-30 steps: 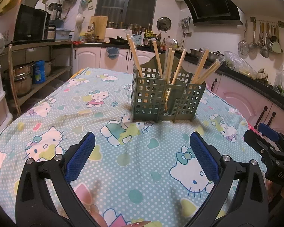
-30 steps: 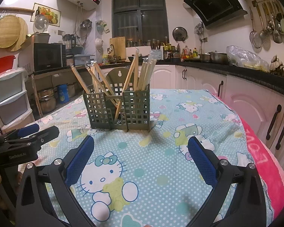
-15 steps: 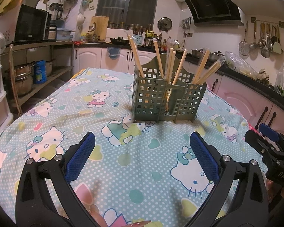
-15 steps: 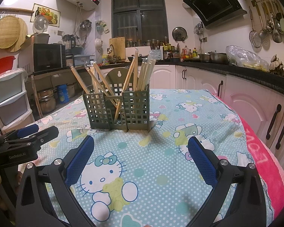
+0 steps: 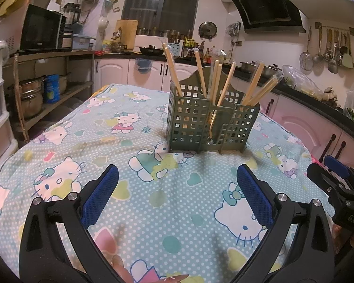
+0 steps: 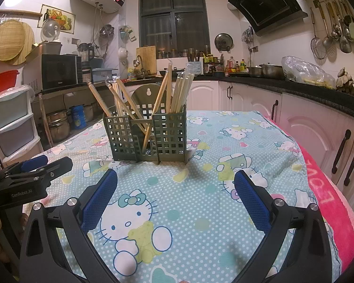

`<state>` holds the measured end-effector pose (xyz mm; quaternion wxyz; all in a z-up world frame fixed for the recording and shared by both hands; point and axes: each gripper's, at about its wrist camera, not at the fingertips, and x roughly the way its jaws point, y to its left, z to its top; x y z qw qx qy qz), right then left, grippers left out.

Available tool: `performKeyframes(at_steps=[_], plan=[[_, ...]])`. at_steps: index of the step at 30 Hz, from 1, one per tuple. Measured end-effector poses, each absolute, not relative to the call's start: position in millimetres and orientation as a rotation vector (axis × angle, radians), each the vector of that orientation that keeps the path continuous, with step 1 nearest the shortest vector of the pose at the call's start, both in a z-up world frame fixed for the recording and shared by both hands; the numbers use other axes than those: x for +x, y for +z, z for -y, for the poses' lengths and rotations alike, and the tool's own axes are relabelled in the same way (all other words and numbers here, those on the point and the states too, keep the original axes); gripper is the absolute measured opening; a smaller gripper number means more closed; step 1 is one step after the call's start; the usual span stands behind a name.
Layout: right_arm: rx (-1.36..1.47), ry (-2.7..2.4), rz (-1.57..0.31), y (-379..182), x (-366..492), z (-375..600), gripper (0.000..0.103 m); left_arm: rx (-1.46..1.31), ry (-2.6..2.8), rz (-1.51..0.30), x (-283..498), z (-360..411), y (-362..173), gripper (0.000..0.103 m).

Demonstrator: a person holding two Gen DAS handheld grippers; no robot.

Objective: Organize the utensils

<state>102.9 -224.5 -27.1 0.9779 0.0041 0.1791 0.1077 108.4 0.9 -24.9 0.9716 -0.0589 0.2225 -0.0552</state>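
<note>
the green utensil caddy (image 5: 210,120) stood upright on the cartoon-cat tablecloth (image 5: 153,188), at about 12 o'clock from the left gripper (image 5: 177,193) and well ahead of it. wooden chopsticks (image 5: 214,85) leaned out of all its compartments, some fanned to 11 o'clock, some to 1 o'clock; a few looked sleeved in clear wrap. in the right wrist view the same caddy sat at 11 o'clock of the right gripper (image 6: 175,193), near but not touched. no loose utensil showed on the cloth in either view.

left gripper: jaws spread wide, blue pads (image 5: 101,195) apart, nothing between them, low over the cloth. right gripper: likewise wide and empty. each gripper appeared at the edge of the other's view, the right one at 3 o'clock in the left view, the left one at 9 o'clock in the right view, so the two flanked the near side of the table.

judgement: sorting looked done or close to it, with every stick in sight already standing in the caddy. the step in hand read as a pause or a check. if more was wanted, the next move called for a reach forward to the leaning sticks, closing on one shaft above the rim without tipping the light caddy.

beyond: kitchen counter (image 6: 295,82) from 12 to 3 o'clock, hanging ladles (image 5: 328,52) at 2 o'clock, microwave (image 5: 41,33) at 10 o'clock.
</note>
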Motion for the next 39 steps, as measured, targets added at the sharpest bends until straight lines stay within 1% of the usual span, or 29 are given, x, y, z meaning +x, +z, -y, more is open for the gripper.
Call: performKeyframes(at_steps=[31,33,35,37,39], plan=[[0.021,0.205,-0.381,-28.9,106.1,229.2,0.097,-0.117,-0.097,-0.467,110.6,0.5,-23.2,0.092],[0.050,0.180,-0.413,-26.3,113.8,241.2,0.097,-0.123,-0.082,-0.509,118.6,-8.3,-20.4,0.092],[0.075,0.124,-0.502,-26.4,137.3,265.2,0.097,-0.126,-0.034,-0.554,132.7,-29.6,-15.7,0.092],[0.072,0.028,-0.601,-32.8,165.3,291.1,0.097,-0.121,0.026,-0.617,151.1,-55.3,-15.0,0.092],[0.041,-0.039,-0.740,-48.7,199.7,317.8,0.097,-0.104,0.092,-0.698,174.0,-81.1,-19.9,0.092]])
